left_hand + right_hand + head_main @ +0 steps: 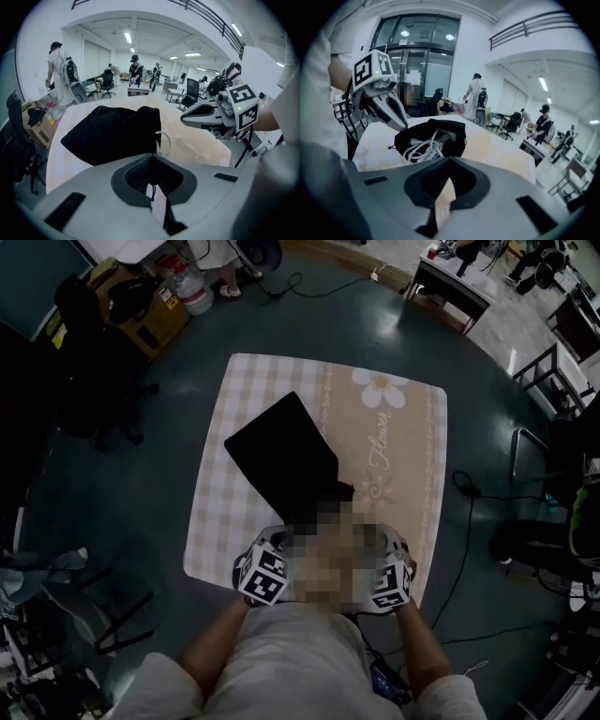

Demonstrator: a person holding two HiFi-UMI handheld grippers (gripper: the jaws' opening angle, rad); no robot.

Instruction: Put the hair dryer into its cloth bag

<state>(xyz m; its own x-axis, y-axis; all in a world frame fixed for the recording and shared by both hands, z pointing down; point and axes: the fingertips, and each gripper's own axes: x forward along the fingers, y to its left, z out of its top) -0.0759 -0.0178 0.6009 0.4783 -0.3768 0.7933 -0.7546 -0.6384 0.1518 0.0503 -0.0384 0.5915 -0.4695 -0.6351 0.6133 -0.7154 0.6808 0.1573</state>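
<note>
The black cloth bag (281,457) lies on the checked tablecloth (403,437). In the right gripper view its mouth (433,138) faces me, with a coiled white cable (423,149) and a pale part of the hair dryer (446,136) inside. A white loop of cable (165,143) shows at the bag's edge (112,133). My left gripper (152,188) is shut on a thin black drawstring at the bag's rim. My right gripper (443,197) is shut and holds nothing, just in front of the mouth. A mosaic patch hides both grippers' tips in the head view; only the marker cubes (265,577) (391,583) show.
The table stands on a dark floor with a black cable (469,521) at the right. A cardboard box (155,310) and a dark chair (89,362) stand at the upper left. Desks, chairs and several people fill the room behind.
</note>
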